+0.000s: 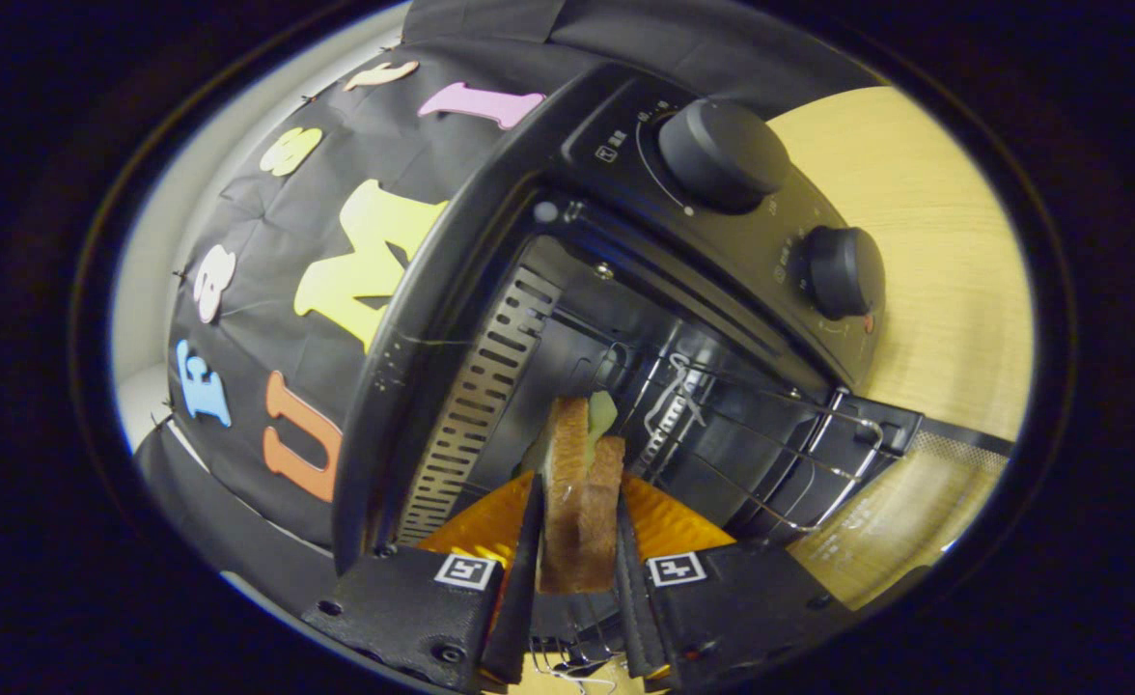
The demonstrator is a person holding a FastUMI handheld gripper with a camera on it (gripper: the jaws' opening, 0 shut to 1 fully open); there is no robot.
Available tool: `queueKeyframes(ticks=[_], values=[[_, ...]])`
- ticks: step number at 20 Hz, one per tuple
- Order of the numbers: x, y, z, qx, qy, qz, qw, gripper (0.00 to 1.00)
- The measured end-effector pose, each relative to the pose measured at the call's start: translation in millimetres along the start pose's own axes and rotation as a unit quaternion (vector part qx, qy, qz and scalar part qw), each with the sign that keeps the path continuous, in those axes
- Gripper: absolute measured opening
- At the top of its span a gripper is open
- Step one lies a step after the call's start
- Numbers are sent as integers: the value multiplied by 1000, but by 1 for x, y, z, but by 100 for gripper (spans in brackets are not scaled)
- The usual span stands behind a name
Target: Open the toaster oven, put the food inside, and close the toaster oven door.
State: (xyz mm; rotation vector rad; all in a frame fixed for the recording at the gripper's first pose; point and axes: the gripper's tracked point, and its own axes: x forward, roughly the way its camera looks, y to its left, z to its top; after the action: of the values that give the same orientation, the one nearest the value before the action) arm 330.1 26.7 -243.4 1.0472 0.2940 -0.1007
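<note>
Your gripper (575, 541) is rolled sideways at the mouth of the open black toaster oven (567, 319), both fingers clamped on one brown-crusted sandwich (582, 502) above the wire rack (780, 454). Two round black knobs (722, 154) show.

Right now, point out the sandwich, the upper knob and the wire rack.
sandwich (582, 502): gripper view, bread slice held between the hand-held gripper (575, 541) fingers.
upper knob (722, 154): gripper view, its round face.
wire rack (799, 454): gripper view, its front wires.
</note>
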Motion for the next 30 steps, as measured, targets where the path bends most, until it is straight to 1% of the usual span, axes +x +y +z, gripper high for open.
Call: queueKeyframes(ticks=[1,4,6,8,10,11,12,14,16,18,20,21,22,23,24,25,30], values=[[-3,-1,-1,-22,4,-1,1000,46],[-4,0,-3,-59,13,0,998,53],[-3,4,-11,-82,38,9,996,58],[-5,8,-15,-136,41,9,990,66],[-7,11,-22,-205,49,5,978,77],[-5,11,-25,-242,54,3,969,82],[-4,13,-31,-266,59,4,962,87],[-3,13,-32,-292,67,-5,954,93],[-6,10,-31,-324,76,-15,943,100],[-3,6,-34,-360,92,-27,928,100],[-5,1,-37,-412,112,-38,904,100],[-5,-5,-42,-440,126,-52,888,100],[-9,-16,-43,-475,144,-75,865,100],[-15,-21,-42,-504,152,-85,846,100],[-12,-23,-41,-512,150,-96,840,100],[-22,-23,-43,-511,161,-103,838,100],[-55,-24,-51,-470,175,-111,858,100]])
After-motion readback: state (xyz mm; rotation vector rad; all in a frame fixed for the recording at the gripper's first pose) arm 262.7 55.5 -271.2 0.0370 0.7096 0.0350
